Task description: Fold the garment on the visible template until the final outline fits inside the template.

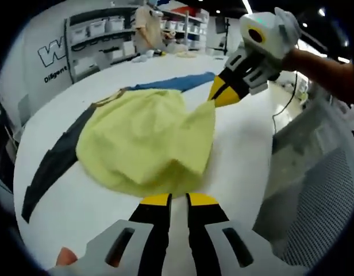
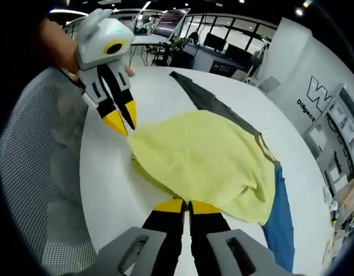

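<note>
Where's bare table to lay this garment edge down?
Bare white table lies between the yellow garment and the grey mesh chair, and on the near side by the left gripper. Crowded far side: dark strip and blue strip.

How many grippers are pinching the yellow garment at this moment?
2. The left gripper is shut on the yellow garment at its near edge; the right gripper is shut on the corner across from it. Fabric may hide the jaw tips.
</note>
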`<action>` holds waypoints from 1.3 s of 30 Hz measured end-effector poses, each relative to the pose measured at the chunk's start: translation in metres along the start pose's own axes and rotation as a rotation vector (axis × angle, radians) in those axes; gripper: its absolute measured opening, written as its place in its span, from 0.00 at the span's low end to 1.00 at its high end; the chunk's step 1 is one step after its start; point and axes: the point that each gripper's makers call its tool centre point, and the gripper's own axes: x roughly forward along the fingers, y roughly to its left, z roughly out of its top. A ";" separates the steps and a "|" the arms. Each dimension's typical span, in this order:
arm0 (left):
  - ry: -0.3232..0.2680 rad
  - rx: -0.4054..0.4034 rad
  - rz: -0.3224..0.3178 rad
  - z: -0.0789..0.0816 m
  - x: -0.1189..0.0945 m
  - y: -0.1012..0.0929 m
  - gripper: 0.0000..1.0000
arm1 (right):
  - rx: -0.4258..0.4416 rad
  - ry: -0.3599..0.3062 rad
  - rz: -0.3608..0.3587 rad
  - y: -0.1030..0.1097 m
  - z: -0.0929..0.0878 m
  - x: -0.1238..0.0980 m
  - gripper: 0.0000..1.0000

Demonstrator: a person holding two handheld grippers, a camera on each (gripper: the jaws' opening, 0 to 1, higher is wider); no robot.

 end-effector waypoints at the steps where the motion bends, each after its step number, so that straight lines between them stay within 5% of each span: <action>1: -0.002 0.026 -0.013 0.001 0.003 -0.003 0.07 | 0.001 0.000 0.000 0.000 0.000 0.000 0.00; 18: 0.026 0.140 -0.077 -0.003 0.035 -0.013 0.15 | 0.033 0.007 -0.010 -0.007 -0.005 0.004 0.00; 26: 0.008 0.132 -0.045 0.001 0.040 -0.006 0.01 | 0.040 0.010 -0.006 -0.005 -0.007 0.004 0.00; 39: -0.021 0.097 -0.049 0.005 0.015 -0.009 0.00 | 0.045 0.015 -0.006 0.000 -0.010 0.000 0.00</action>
